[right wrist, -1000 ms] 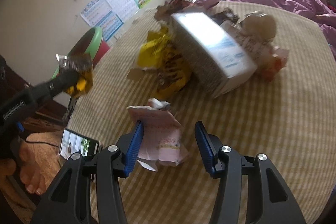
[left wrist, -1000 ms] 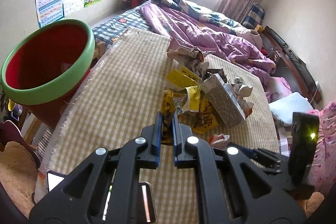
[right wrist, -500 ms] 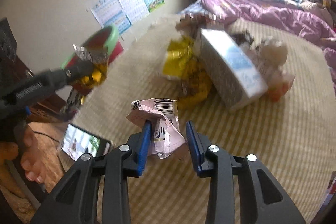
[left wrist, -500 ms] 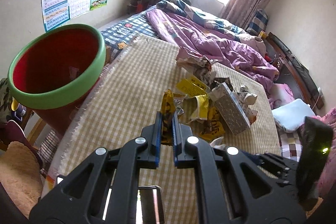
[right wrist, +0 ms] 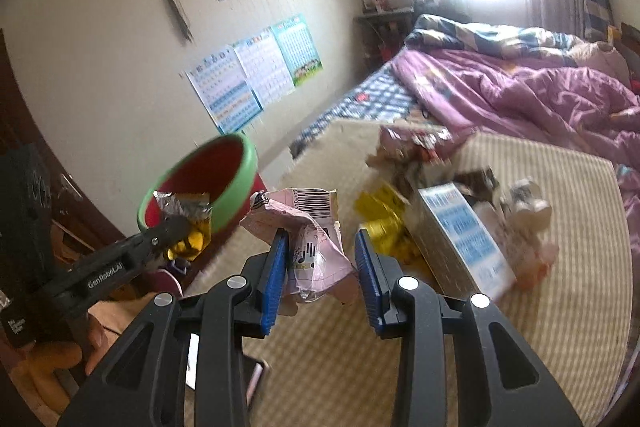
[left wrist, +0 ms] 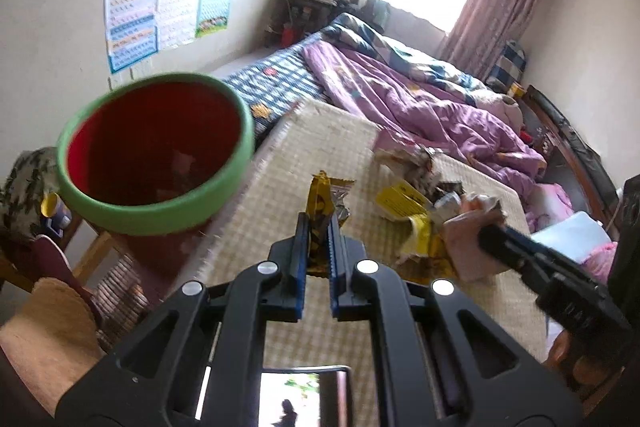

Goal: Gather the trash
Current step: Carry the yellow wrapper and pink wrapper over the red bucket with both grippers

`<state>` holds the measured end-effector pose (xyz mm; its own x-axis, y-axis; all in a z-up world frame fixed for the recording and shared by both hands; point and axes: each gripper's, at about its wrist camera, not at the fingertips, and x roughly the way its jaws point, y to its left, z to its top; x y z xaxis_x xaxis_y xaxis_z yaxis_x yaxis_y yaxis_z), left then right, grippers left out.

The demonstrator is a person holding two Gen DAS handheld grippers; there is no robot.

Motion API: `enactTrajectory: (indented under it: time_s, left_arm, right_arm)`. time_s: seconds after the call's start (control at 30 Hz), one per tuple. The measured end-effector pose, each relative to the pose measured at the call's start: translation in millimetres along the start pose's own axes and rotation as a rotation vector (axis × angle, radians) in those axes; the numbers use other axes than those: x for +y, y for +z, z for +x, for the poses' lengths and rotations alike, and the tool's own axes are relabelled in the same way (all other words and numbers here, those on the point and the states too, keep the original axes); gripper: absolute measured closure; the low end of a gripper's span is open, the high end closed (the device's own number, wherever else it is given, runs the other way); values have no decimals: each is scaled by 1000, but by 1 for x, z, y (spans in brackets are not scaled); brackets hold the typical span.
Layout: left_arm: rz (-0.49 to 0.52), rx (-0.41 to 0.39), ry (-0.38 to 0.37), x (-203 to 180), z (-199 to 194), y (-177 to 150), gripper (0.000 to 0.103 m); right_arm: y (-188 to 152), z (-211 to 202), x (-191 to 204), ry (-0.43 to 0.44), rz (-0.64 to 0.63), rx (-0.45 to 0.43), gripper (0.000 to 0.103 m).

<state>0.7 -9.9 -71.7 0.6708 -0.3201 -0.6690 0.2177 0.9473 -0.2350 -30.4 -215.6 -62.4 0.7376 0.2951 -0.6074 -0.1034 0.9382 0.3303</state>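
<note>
Both grippers, left (left wrist: 318,247) and right (right wrist: 320,259), lifted wrappers nearer bin (left wrist: 160,219).

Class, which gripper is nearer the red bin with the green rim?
Left. The left gripper, holding a yellow wrapper, is beside the bin; the right gripper is farther along the table.
</note>
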Motion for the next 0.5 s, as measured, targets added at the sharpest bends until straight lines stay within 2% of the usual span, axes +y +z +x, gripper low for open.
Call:
enactTrajectory:
  time_s: [0.27,0.5]
  left_arm:
    - [-37,-58,76,38,-17,17,95]
    - [-62,-68,110,64,-17,20,95]
  right_arm:
    - [28,5,25,31,-24,-64,69]
    - [42,19,50,56,-50,-75,69]
